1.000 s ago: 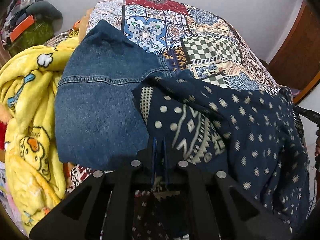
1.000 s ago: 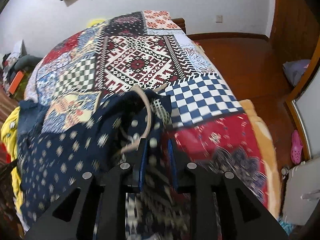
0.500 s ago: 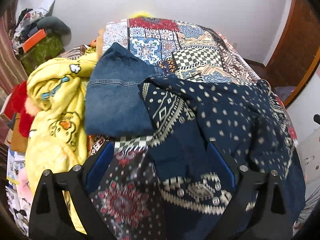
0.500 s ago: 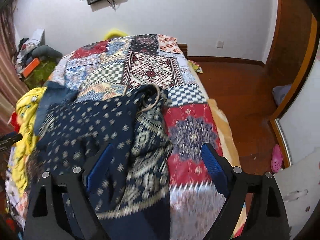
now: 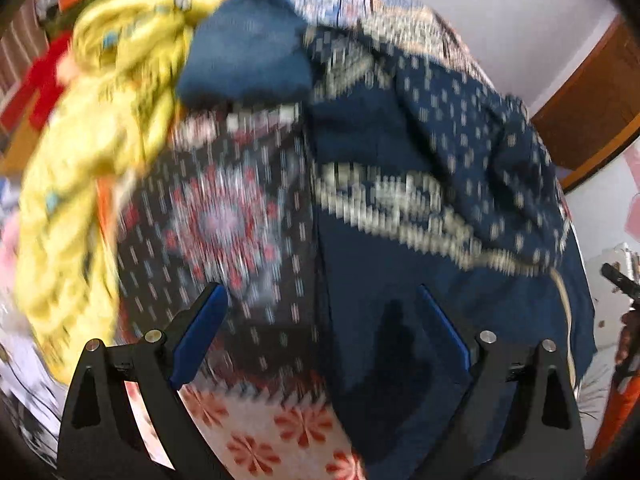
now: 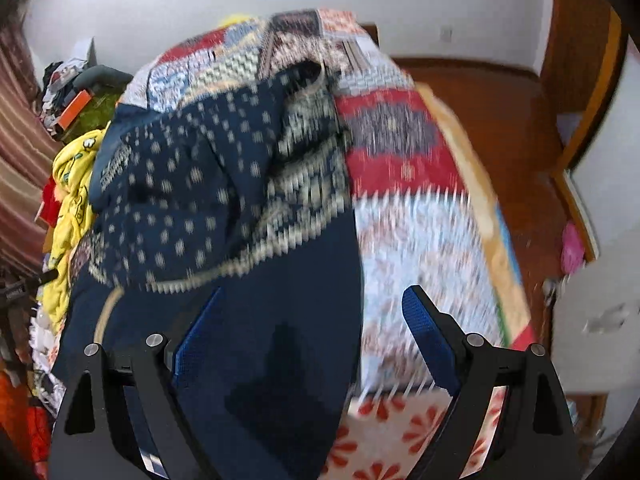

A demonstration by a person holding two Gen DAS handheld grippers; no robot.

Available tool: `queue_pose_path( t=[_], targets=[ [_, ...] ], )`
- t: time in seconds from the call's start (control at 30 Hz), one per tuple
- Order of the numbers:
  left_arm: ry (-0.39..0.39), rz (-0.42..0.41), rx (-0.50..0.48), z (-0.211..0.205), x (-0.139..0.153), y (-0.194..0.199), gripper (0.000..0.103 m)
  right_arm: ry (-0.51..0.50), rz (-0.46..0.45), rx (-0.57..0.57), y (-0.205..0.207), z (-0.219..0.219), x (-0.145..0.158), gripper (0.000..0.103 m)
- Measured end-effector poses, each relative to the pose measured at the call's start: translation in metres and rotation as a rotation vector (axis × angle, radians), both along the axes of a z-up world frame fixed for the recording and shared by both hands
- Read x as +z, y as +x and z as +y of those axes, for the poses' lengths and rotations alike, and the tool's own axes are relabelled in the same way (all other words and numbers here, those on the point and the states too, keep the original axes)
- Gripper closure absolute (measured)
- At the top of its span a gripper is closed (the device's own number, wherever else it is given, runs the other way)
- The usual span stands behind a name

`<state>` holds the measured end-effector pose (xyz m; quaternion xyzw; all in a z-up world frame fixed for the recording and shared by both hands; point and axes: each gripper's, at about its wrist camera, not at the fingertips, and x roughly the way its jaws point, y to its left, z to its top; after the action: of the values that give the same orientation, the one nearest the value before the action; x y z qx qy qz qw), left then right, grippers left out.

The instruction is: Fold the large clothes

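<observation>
— Left gripper [image 5: 322, 332] first: what are its jaws doing?

— Spread wide, blue pads far apart, nothing pinched. The jaws have just been opening; under them lie only flat cloth of the bed, and the fingers are not pressing on anything.

— What sits to its left?

— Up and to the left of it, a crumpled yellow fleece blanket with cartoon prints [image 5: 80, 152]. Straight ahead of its left finger, the patchwork bedspread of red, black and white squares [image 5: 224, 216]. Further ahead, a folded blue denim garment [image 5: 244, 60] lies on the bedspread, touching the blanket's edge.

— And the task's piece?

— The large navy garment with cream dots and a geometric band [image 5: 420, 168] lies spread on the bed, ahead of the right finger and running under it. The picture is blurred, so finer folds cannot be told.

— Now the right gripper [image 6: 312, 332].

— Also wide open, holding nothing; its jaws too have just been opening. The navy garment [image 6: 248, 208] lies under and ahead of its left finger, its right edge running between the two fingers. Under the right finger is bare bedspread [image 6: 420, 220]. Far off to the right of that gripper, wooden floor [image 6: 500, 100].
</observation>
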<state>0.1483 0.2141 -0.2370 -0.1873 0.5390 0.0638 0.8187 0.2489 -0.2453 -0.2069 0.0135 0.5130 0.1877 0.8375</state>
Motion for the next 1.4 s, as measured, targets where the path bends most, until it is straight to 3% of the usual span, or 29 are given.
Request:
queue_pose_path(
  t=[0.17,0.3,0.4,0.5,0.6,0.7,0.77,0.8,0.83,0.97,1.17,1.4],
  targets=[
    [-0.163,0.041,-0.015,-0.014,-0.025,-0.025,0.008,0.022,0.117,-0.017,-0.014,-0.006,-0.031,0.015],
    [-0.294,0.031,0.044,-0.018,-0.039,-0.034,0.008,0.070,0.140,-0.023,-0.021,-0.007,-0.038,0.015],
    [-0.295,0.020,0.052,-0.020,-0.041,-0.036,0.011,0.097,0.139,-0.029,-0.018,-0.007,-0.037,0.015],
    [-0.313,0.003,0.019,-0.025,-0.036,-0.037,0.028,0.131,0.145,-0.012,-0.018,-0.004,-0.039,0.016],
    [-0.347,-0.021,-0.029,-0.032,-0.027,-0.036,0.045,0.139,0.144,0.004,-0.020,0.001,-0.040,0.036],
    [-0.326,-0.026,-0.072,-0.043,-0.022,-0.034,0.059,0.162,0.128,0.010,-0.021,0.001,-0.041,0.065],
    [-0.331,-0.034,-0.083,-0.045,-0.019,-0.033,0.075,0.204,0.158,0.015,-0.018,0.002,-0.041,0.090],
    [-0.342,-0.038,-0.078,-0.044,-0.018,-0.031,0.082,0.238,0.176,0.020,-0.016,0.002,-0.041,0.093],
    [-0.346,-0.037,-0.073,-0.041,-0.018,-0.027,0.093,0.260,0.182,0.021,-0.014,0.003,-0.040,0.094],
    [-0.363,-0.070,-0.058,-0.030,-0.007,-0.014,0.098,0.280,0.138,0.051,-0.011,0.016,-0.027,0.094],
    [-0.336,-0.206,-0.056,-0.011,0.044,0.008,0.099,0.306,0.015,0.091,-0.001,0.030,0.012,0.095],
    [-0.322,-0.358,-0.050,0.019,0.093,0.062,0.100,0.305,-0.122,0.071,0.035,0.045,0.061,0.095]
  ],
)
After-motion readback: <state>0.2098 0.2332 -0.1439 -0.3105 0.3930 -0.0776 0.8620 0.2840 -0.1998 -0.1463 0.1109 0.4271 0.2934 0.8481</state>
